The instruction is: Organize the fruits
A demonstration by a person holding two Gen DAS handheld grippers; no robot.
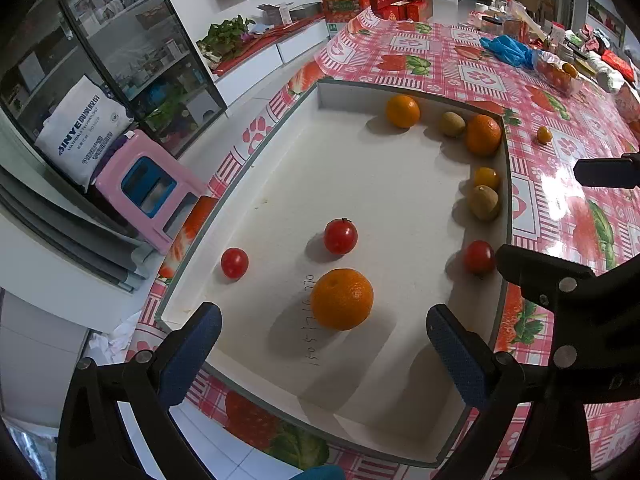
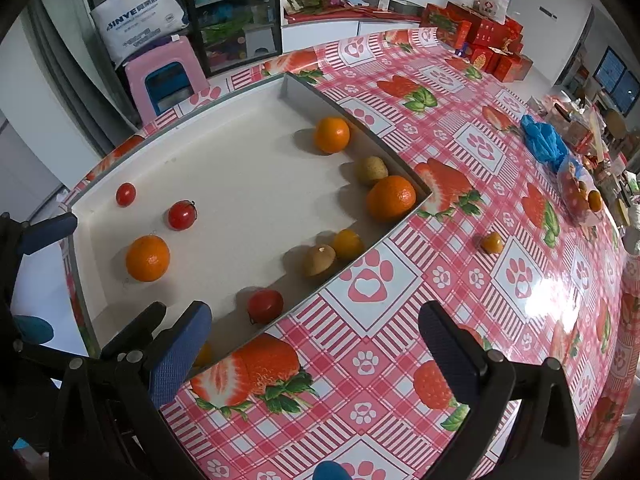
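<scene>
A shallow white tray (image 1: 280, 184) (image 2: 240, 176) on the strawberry tablecloth holds loose fruit. The near orange (image 1: 341, 299) (image 2: 147, 258) lies right in front of my left gripper (image 1: 322, 320), which is open and empty. Three tomatoes (image 1: 340, 236) (image 1: 234, 263) (image 1: 479, 257) are spread around it. Two oranges (image 1: 402, 111) (image 1: 483, 135), two kiwis (image 1: 452, 124) (image 1: 484, 202) and a small yellow fruit (image 1: 486, 178) line the tray's far and right walls. A kumquat (image 2: 491, 243) (image 1: 544, 135) sits on the cloth outside. My right gripper (image 2: 316, 312) hovers open and empty over the cloth beside the tray.
A blue plastic bag (image 2: 542, 142) and a clear bag of fruit (image 2: 576, 192) lie farther along the table, amid clutter. Red boxes (image 2: 484, 36) stand at the far end. A pink stool (image 1: 148, 188) is below the table's left edge.
</scene>
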